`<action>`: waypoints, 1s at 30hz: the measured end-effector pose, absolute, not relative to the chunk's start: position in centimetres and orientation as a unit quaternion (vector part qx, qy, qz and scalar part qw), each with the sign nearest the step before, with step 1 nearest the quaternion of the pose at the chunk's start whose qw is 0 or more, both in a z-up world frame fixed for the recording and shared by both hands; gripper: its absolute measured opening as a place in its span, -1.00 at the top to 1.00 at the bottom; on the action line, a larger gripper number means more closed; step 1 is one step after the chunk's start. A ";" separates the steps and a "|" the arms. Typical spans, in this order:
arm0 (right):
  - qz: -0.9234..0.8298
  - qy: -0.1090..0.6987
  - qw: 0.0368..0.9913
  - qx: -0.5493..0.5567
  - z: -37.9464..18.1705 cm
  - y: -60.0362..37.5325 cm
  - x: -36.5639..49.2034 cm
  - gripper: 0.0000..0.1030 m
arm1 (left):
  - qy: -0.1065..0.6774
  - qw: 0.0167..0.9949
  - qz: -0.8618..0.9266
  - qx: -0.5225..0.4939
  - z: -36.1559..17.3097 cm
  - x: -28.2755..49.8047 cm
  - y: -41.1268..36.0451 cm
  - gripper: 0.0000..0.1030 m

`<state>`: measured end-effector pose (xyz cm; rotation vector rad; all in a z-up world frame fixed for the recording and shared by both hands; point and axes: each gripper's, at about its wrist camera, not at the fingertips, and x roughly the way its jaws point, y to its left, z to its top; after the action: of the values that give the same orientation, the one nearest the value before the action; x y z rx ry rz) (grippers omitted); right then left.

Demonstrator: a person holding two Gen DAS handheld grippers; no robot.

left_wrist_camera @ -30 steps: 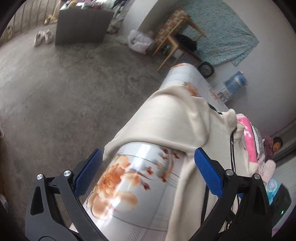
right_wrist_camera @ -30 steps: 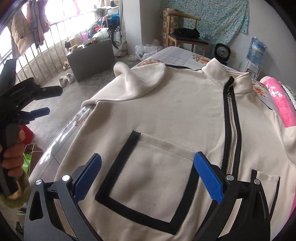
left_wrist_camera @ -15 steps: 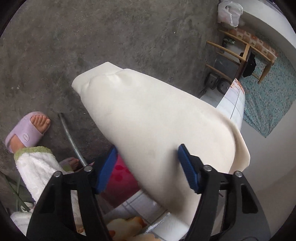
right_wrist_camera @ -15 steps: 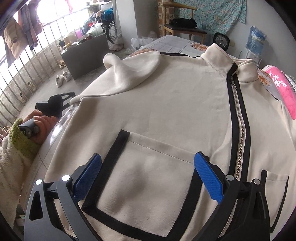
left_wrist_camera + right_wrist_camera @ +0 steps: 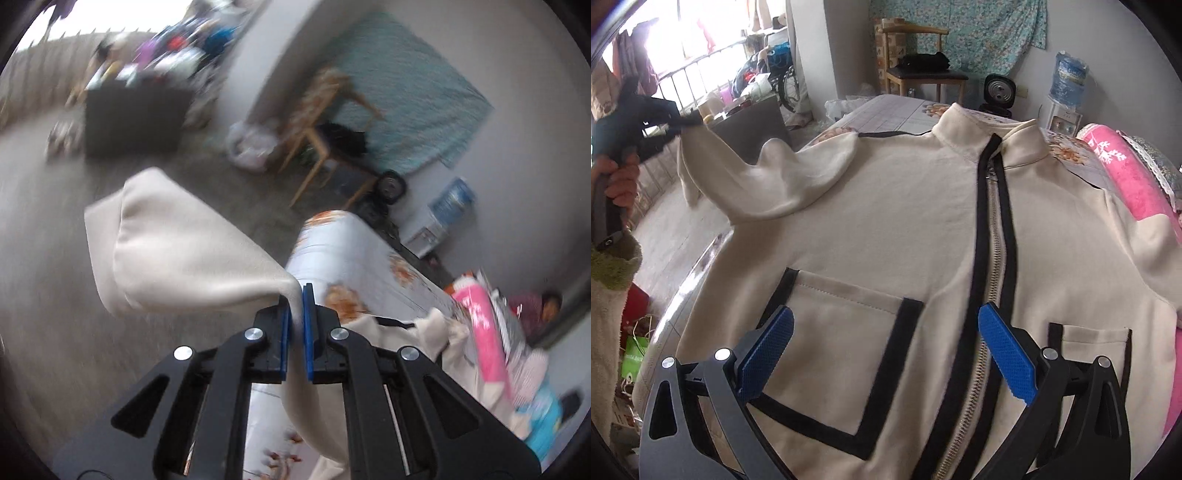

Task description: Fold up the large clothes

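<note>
Grey concrete floor [image 5: 48,258] surrounds a table [image 5: 354,258] covered with a glossy floral cloth, and on it lies a cream jacket [image 5: 905,229], front up, spread from the near edge towards the far end. Its black-edged zipper [image 5: 991,236] runs down the middle and two black-trimmed pockets [image 5: 846,332] sit near the near edge. The jacket's left sleeve [image 5: 177,251] is lifted off the table's left edge and hangs in the air over the floor. The left gripper [image 5: 296,295] is clenched on that sleeve, blue pads pinching a fold of the fabric; a hand [image 5: 620,181] in a fluffy cuff holds its handle. The right gripper [image 5: 886,339] hovers released over the jacket's lower front, pads wide apart on either side of the left pocket and zipper. Beyond the far end stand a wooden chair [image 5: 916,59], a small black fan [image 5: 997,88] and a water dispenser [image 5: 1067,92]; a pink blanket [image 5: 1126,173] lies along the right edge.
</note>
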<state>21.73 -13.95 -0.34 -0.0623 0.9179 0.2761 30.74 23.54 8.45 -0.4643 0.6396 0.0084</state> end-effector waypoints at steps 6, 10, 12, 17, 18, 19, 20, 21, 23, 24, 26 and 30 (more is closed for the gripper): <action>0.064 0.420 0.905 0.000 2.0 -20.6 18.4 -0.90 | 0.334 0.925 -0.179 -0.002 11.8 26.2 4.9 0.81; 0.006 0.419 0.908 0.021 2.5 -25.8 16.0 -0.90 | 0.416 0.880 -0.228 0.007 4.7 23.9 -0.5 0.67; -0.016 0.427 0.903 0.033 2.1 -28.3 15.3 -0.90 | 0.456 0.861 -0.224 0.014 0.6 22.9 -1.8 0.45; -0.035 0.443 0.892 0.083 1.7 -32.9 14.5 -0.90 | 0.474 0.852 -0.221 -0.017 -2.5 19.8 -1.1 0.19; -0.032 0.442 0.891 0.098 1.9 -33.5 14.6 -0.90 | 0.463 0.855 -0.231 -0.038 -2.1 19.3 -0.3 0.16; -0.025 0.440 0.890 0.115 2.1 -34.1 14.9 -0.90 | 0.453 0.859 -0.235 -0.049 -1.7 18.9 0.3 0.15; -0.015 0.437 0.890 0.130 2.2 -34.5 15.2 -0.90 | 0.444 0.864 -0.230 -0.053 -1.5 18.4 0.7 0.15; -0.002 0.434 0.889 0.147 2.4 -34.9 16.1 -0.90 | 0.441 0.870 -0.214 -0.052 -1.6 18.1 0.9 0.15; 0.015 0.430 0.886 0.170 2.8 -35.1 18.1 -0.90 | 0.449 0.875 -0.175 -0.052 -2.4 18.2 1.6 0.15; 0.020 0.431 0.885 0.175 2.9 -34.9 19.5 -0.90 | 0.456 0.874 -0.159 -0.053 -2.8 18.3 2.0 0.15; 0.031 0.434 0.883 0.178 3.0 -34.1 21.9 -0.77 | 0.473 0.873 -0.112 -0.045 -3.9 18.5 2.9 0.29; 0.075 0.464 0.866 0.173 1.4 -30.7 27.0 -0.52 | 0.476 0.874 -0.082 -0.056 -5.1 18.3 4.7 0.52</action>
<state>27.03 -30.67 1.45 0.3634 0.9709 0.1572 18.31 4.71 -5.05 -0.1168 0.9931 -0.1706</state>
